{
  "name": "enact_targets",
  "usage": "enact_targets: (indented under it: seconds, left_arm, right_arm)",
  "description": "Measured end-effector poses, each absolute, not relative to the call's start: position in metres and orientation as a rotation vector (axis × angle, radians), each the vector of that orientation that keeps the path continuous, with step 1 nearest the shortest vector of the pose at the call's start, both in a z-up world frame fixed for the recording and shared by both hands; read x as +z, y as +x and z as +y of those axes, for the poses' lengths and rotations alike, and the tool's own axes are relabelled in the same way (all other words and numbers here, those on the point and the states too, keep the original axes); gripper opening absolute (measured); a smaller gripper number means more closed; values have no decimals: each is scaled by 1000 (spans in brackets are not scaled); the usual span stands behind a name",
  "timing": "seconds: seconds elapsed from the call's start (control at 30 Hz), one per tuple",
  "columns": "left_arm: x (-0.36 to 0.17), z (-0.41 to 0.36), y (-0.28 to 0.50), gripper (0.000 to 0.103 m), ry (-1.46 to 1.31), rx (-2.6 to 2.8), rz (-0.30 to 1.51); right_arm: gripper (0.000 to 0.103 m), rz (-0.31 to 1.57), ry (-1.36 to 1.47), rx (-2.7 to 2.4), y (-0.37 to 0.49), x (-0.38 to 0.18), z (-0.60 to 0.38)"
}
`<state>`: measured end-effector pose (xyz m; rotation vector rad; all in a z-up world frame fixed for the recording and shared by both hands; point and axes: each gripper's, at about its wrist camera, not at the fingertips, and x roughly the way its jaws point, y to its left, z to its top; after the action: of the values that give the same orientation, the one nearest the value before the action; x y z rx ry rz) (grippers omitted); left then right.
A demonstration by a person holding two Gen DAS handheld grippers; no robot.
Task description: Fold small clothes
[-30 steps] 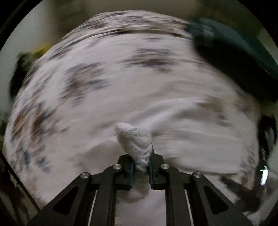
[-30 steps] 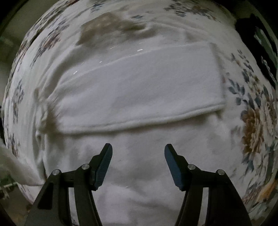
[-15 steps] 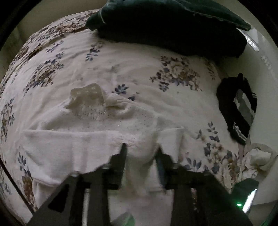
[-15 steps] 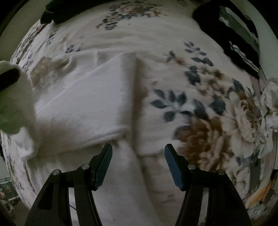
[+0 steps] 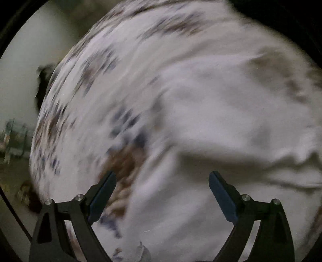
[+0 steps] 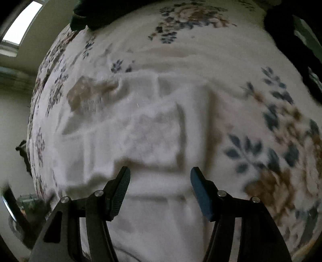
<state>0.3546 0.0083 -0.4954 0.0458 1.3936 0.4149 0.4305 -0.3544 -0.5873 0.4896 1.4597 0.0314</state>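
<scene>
A small white knitted garment lies flat on the flowered bedspread, with a sleeve folded across its body and a tan patch at its upper left. My right gripper is open and empty, just above the garment's lower part. In the left wrist view the picture is smeared by motion; the white garment fills the right half. My left gripper is open wide and empty above the garment's edge.
A dark green pillow lies at the head of the bed. Dark clothing lies at the bed's right edge. The bed's left edge drops to the floor, with a wall and a window beyond.
My left gripper has let go of the white sleeve, opened wide and swung to the left. My right gripper has stayed open and shifted over the folded garment.
</scene>
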Motion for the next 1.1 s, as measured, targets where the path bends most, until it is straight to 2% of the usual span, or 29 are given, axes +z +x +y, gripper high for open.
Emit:
enact_targets:
  seconds: [0.2, 0.23, 0.27, 0.3, 0.33, 0.4, 0.63, 0.83, 0.93, 0.97, 1.03, 1.07, 1.1]
  left_arm:
    - [-512, 56, 342, 94, -33, 545, 1414]
    - [-512, 58, 344, 94, -39, 554, 1405]
    - [-511, 60, 349, 94, -50, 557, 1393]
    - [-510, 61, 355, 94, -58, 558, 1385]
    - [-509, 62, 361, 94, -65, 558, 1377]
    - [-504, 65, 373, 94, -85, 558, 1359]
    - [-492, 79, 407, 94, -145, 556, 1301]
    - [-520, 75, 447, 94, -111, 508, 1305]
    - [-551, 71, 467, 94, -35, 476, 1357]
    - [-564, 70, 472, 94, -8, 462, 1381]
    - [-578, 74, 476, 96, 19, 446, 1399]
    - [-573, 77, 476, 96, 7, 431, 1390]
    - [-567, 79, 475, 96, 3, 424, 1382]
  right_arm:
    - [61, 1602, 518, 7, 474, -655, -342]
    - [56, 1601, 512, 24, 477, -658, -336]
    - [40, 1587, 465, 45, 478, -657, -326]
    - [19, 1570, 421, 58, 479, -654, -319]
    - [12, 1546, 369, 64, 478, -649, -312]
    - [10, 1487, 308, 61, 474, -633, -305]
    - [9, 1383, 290, -85, 459, -591, -349]
    - [10, 1480, 274, -92, 464, -628, -353]
    - [16, 1527, 260, -74, 471, -646, -344]
    - [18, 1540, 295, -70, 472, -648, -345]
    - [30, 1539, 348, -65, 471, -643, -350]
    - [42, 1539, 373, -70, 468, -638, -355]
    - [47, 1540, 395, -73, 465, -632, -359]
